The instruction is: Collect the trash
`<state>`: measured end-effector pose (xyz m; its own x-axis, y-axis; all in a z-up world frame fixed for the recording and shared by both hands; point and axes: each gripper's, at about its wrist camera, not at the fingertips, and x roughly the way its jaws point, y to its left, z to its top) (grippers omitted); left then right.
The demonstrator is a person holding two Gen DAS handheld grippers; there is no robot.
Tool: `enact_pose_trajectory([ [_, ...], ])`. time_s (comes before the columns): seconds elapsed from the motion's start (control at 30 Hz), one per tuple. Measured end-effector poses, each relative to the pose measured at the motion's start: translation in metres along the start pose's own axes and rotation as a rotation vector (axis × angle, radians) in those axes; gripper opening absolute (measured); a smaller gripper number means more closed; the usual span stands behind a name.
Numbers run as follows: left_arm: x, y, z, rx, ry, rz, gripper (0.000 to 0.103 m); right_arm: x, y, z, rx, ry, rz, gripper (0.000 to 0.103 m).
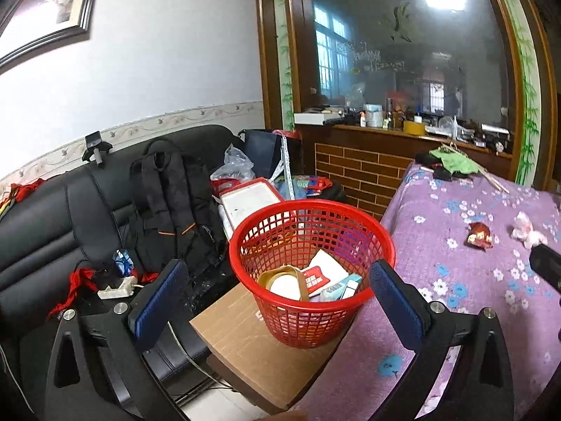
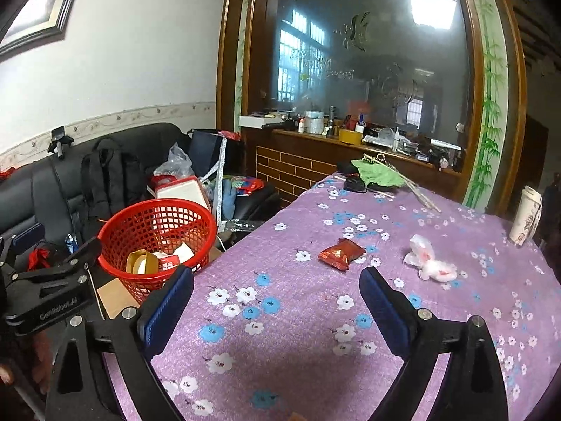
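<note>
Both grippers stand wide open and empty. The left gripper (image 1: 277, 301) hangs over the red basket (image 1: 350, 310), which sits on a brown box beside the worktop and already holds a tape roll and cartons. The right gripper (image 2: 277, 310) faces the purple flowered worktop (image 2: 280, 351). Ahead of it, slightly right of centre, lies the red snack wrapper (image 2: 341, 253), long axis slanting across the view; the crumpled white plastic bag (image 2: 429, 259) sits further right. The right gripper looks nearer both.

red plastic mesh basket (image 1: 312, 273), glossy foil wrapper (image 2: 340, 253), matt floral cloth (image 2: 298, 315).
</note>
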<state>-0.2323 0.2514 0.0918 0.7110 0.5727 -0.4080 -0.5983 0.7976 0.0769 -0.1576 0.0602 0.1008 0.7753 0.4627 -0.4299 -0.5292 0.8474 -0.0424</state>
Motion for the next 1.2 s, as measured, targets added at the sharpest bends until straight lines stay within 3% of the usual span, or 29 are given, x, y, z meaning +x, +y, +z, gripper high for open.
enact_pose_trajectory([
  [0.53,-0.019,-0.024,0.003,0.058,-0.058,-0.024,0.103,-0.013,-0.016,-0.006,0.037,-0.031,0.002,0.1],
  [1.2,-0.019,-0.03,0.002,0.081,-0.069,-0.024,0.103,-0.014,-0.022,-0.003,0.058,-0.024,-0.015,0.102],
])
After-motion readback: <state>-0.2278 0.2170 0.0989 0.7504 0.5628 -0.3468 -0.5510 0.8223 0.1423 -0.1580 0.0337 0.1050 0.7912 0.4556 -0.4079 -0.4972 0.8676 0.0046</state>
